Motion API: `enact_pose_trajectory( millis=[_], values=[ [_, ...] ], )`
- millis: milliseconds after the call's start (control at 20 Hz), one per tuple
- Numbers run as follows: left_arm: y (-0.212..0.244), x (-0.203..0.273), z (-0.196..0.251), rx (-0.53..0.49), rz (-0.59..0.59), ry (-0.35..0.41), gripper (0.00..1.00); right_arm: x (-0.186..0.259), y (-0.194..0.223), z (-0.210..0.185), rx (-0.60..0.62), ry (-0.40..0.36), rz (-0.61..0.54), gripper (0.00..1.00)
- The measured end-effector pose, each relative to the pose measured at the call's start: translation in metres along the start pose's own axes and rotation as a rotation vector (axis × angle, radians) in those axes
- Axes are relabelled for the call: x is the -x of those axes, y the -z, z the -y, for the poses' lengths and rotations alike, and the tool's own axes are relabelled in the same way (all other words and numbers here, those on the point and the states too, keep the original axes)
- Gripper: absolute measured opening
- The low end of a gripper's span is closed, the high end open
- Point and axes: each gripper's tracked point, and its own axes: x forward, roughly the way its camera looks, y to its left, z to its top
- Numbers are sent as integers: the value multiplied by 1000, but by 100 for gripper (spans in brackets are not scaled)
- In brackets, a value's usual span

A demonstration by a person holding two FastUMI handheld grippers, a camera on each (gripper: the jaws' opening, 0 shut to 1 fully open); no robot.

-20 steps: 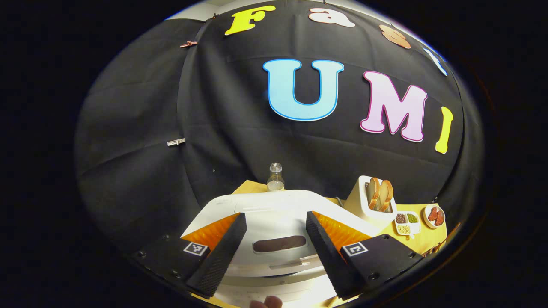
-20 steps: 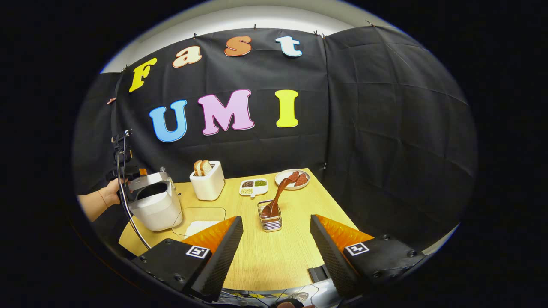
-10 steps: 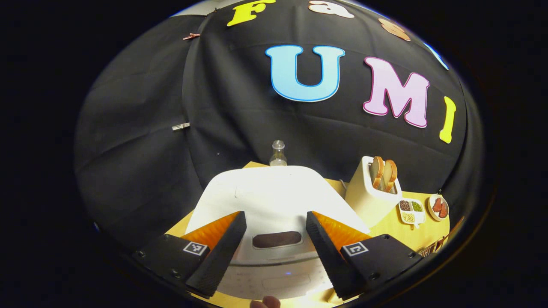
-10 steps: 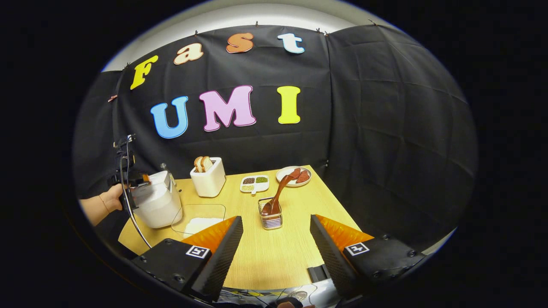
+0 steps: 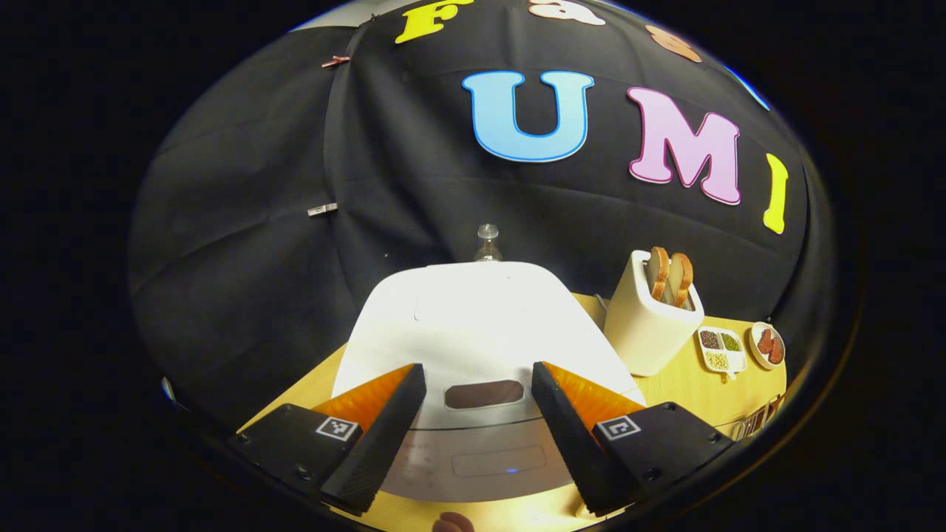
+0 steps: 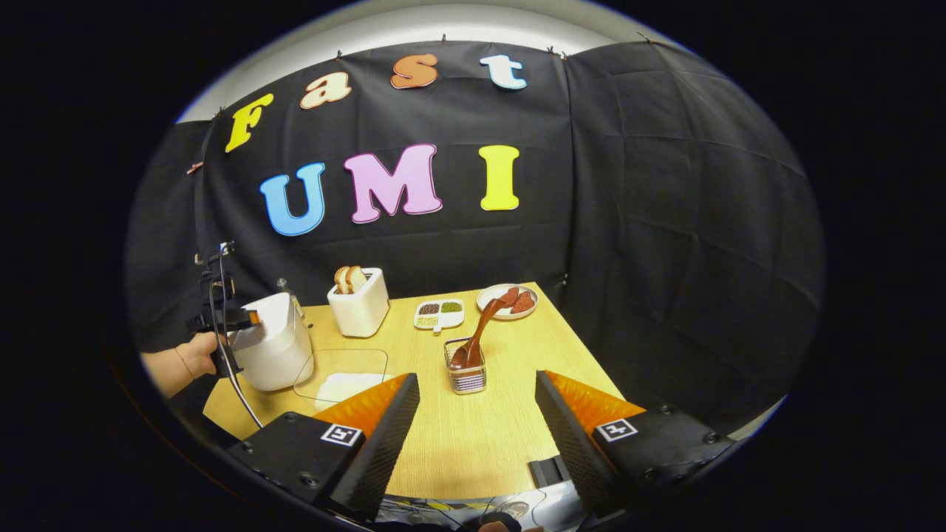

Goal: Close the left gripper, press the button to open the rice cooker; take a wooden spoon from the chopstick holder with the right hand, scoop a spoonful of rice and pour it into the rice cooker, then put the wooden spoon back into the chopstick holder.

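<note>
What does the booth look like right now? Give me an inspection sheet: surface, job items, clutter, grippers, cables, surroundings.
Surface: wooden table, bare in front.
Job's things: white rice cooker, lid down; wooden spoon standing in the chopstick holder; rice tray beside the cooker.
Clutter: toaster with bread, sectioned dish, plate, bottle behind the cooker.
Grippers: left gripper open, fingers either side of the cooker's front; right gripper open, holding nothing.
Cables: black cable hanging from the left gripper.
Surroundings: black cloth wall.

One rice cooker (image 6: 275, 347), one toaster (image 6: 361, 310), two bread slices (image 6: 349, 279), one wooden spoon (image 6: 482, 334).
</note>
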Motion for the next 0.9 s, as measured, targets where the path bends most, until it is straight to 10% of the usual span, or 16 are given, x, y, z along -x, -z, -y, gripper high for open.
enact_pose_trajectory(
  millis=[900],
  values=[
    [-4, 1, 1, 2, 46, -4, 100, 4, -7, 11, -33, 12, 21, 99]
  ],
)
